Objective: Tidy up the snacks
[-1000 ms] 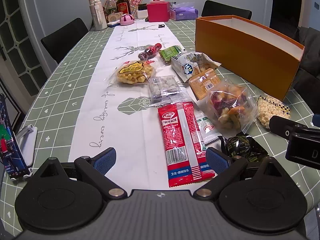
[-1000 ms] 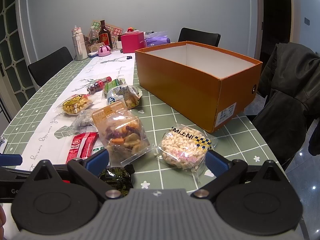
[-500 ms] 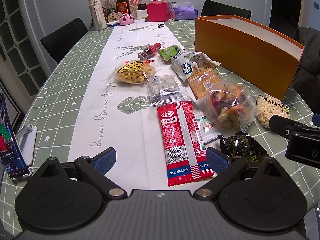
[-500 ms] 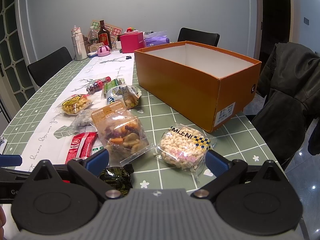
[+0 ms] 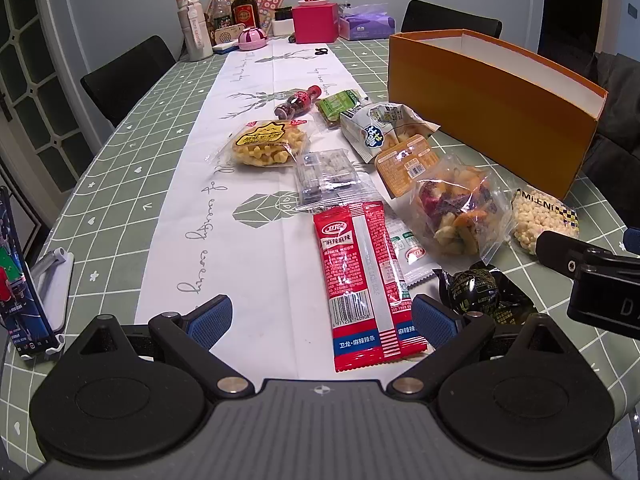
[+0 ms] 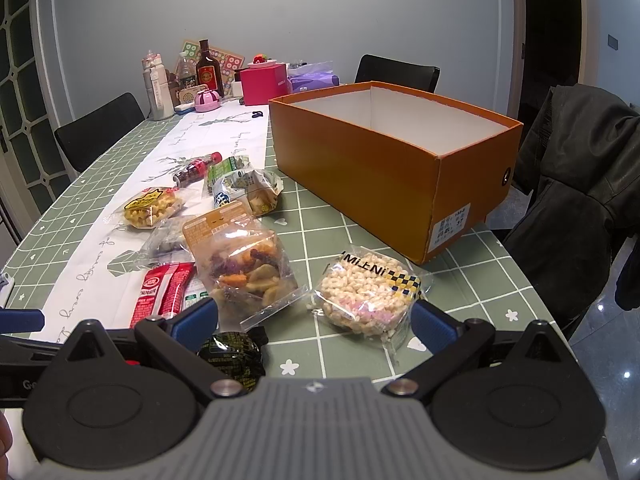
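While both hand-held grippers point(image 5: 320, 322) point(image 6: 314, 320) gape unladen, snacks point(image 5: 360, 272) crowd beside the orange box point(image 6: 400, 176).

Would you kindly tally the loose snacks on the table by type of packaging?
Plastic bags and packets: 9 (counting the orange label as part of the mixed-chip bag)
Small bottle: 1
Black foil-wrapped ball: 1
Total: 11
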Tool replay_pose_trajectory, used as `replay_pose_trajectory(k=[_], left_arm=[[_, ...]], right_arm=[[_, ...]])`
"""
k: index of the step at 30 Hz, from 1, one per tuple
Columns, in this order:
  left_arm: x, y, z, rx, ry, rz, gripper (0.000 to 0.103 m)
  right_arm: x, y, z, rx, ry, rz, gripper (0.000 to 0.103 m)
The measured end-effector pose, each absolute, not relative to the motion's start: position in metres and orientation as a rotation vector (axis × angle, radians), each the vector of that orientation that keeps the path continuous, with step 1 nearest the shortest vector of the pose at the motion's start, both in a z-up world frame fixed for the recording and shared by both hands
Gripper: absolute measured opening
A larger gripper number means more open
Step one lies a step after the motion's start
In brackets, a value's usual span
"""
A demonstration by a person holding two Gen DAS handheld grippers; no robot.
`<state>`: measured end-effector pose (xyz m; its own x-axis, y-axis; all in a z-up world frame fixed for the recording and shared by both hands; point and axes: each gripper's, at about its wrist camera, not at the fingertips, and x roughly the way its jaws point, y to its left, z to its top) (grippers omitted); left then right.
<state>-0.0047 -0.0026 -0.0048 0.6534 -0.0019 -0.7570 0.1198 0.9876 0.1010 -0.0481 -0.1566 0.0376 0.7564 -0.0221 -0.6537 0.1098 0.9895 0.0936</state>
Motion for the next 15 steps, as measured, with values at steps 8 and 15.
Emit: replay_pose_trajectory(k=[8,15], left_arm=[[-0.0051,-0.003,-0.0052,0.147,0.857,-0.069,0.103],[-0.0054,-0.0032,-0.0055,0.146,0.857,-0.07,0.103]], right_arm=[[-0.048,-0.1558,0.0371,0.128,0.71,-0.072,0.1],[-0.0477,-0.1559,0.0376,0.128,0.71,-0.072,0.1]])
